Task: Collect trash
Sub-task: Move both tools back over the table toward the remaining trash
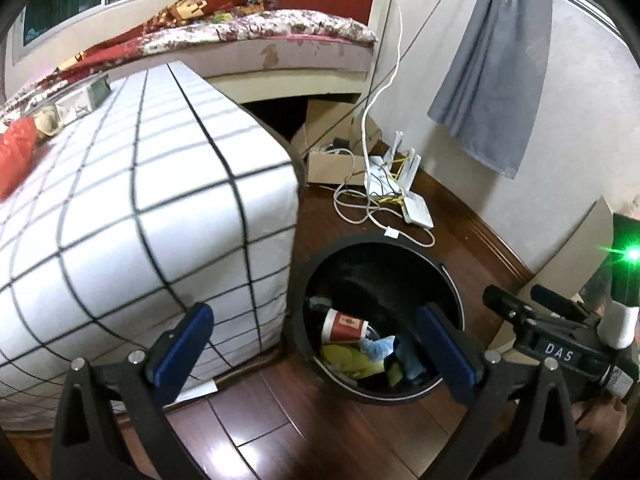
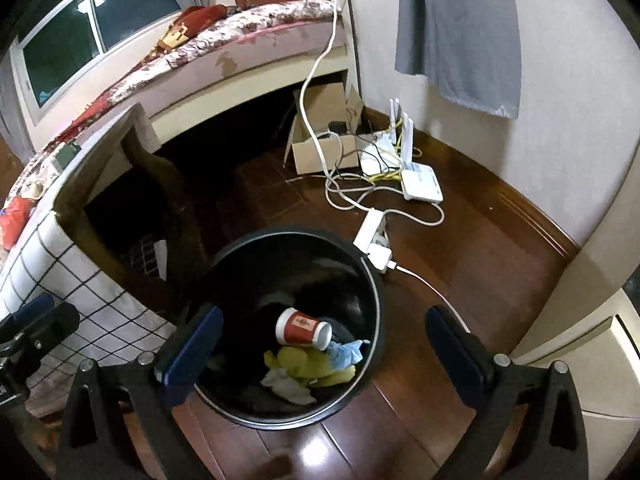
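A black round trash bin (image 1: 456, 292) (image 2: 374, 280) stands on the wood floor beside a table. Inside lie a red and white paper cup (image 1: 344, 325) (image 2: 302, 328), yellow wrappers (image 1: 352, 360) (image 2: 308, 362), blue crumpled paper (image 1: 378, 346) (image 2: 346, 352) and a white tissue (image 2: 288, 386). My left gripper (image 1: 316, 356) is open and empty, above the bin's left edge. My right gripper (image 2: 324, 356) is open and empty, right above the bin's opening. The right gripper's body (image 1: 560, 340) shows at the right of the left wrist view.
A table with a white checked cloth (image 1: 140, 216) (image 2: 24, 264) stands left of the bin, with items on its far end (image 1: 76, 100). White cables, a power strip (image 2: 372, 236), routers (image 1: 404, 176) (image 2: 420, 184) and a cardboard box (image 2: 320, 152) lie by the wall. A bed (image 1: 280, 36) stands behind.
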